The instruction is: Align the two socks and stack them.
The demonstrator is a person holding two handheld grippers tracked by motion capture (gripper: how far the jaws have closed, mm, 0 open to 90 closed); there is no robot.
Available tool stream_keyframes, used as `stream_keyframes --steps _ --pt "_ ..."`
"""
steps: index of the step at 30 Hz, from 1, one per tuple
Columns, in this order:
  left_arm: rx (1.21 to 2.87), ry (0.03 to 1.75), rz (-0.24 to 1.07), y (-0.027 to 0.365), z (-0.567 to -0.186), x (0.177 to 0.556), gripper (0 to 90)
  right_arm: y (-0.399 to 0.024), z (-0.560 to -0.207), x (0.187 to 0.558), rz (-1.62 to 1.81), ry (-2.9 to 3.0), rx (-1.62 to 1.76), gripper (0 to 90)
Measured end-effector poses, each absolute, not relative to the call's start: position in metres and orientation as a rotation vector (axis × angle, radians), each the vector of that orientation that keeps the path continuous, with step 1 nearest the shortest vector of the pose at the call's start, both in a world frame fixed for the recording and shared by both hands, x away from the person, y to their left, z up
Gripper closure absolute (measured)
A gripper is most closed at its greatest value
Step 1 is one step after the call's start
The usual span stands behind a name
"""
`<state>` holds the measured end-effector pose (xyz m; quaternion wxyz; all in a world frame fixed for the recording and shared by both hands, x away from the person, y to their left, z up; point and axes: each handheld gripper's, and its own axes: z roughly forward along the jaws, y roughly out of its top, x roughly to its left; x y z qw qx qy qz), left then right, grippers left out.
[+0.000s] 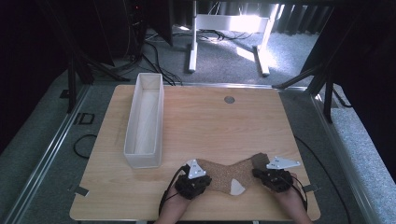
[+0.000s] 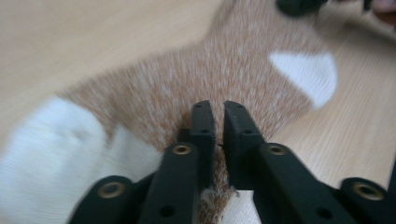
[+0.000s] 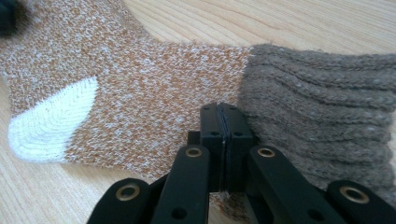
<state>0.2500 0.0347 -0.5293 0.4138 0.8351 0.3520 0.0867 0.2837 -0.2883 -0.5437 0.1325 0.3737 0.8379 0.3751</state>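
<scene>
A brown speckled sock (image 1: 224,171) with white heel and toe lies flat at the near edge of the wooden table (image 1: 210,121), stretched between both grippers, probably to smooth it. The right gripper (image 3: 226,116) is clamped on the edge beside the grey ribbed cuff (image 3: 322,102). The left gripper (image 2: 218,116) has its jaws slightly apart over the toe end, so it seems to be letting go. A white open box (image 1: 144,122) stands far left; beyond is grey carpet (image 1: 224,56).
</scene>
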Motion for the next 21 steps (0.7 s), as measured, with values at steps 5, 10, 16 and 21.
stream_keyframes --steps 5,10,16,21 --pt "2.036 0.918 0.303 0.058 -0.506 0.260 74.5 -0.288 -0.544 0.284 1.092 2.432 1.083 89.1" --pt "2.012 1.021 0.282 0.081 -0.508 0.277 60.2 -0.288 -0.544 0.284 1.088 2.432 1.081 89.1" --pt "2.066 1.016 0.226 0.083 -0.519 0.277 60.3 -0.288 -0.544 0.285 1.084 2.433 1.083 89.1" --pt "2.122 1.005 0.208 0.079 -0.526 0.276 60.3 -0.287 -0.544 0.284 1.078 2.431 1.080 89.1"
